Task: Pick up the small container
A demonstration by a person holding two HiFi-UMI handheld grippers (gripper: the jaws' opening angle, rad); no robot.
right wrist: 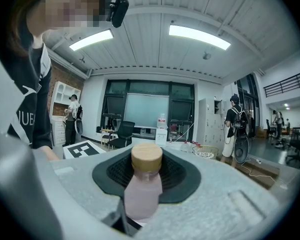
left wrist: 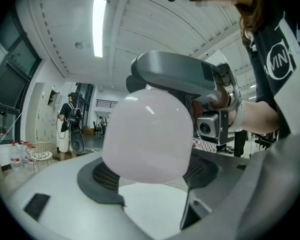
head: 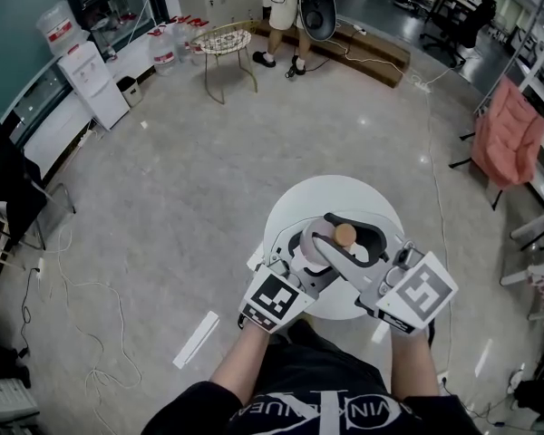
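The right tool is clamped on the small container, a frosted pale-pink bottle with a round wood-coloured cap. It sits against a meshed black pad at the centre of the right gripper view. The left tool stands wide, its smooth grey jaws apart. The container's glossy rounded base fills the middle of the left gripper view above the gap. Both tools hang over a round white surface, centre-right in the head view.

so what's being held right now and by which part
The pale pink small bottle with a wooden cap is clamped at its lower body by the right gripper. The left gripper brackets it too; contact there is unclear.
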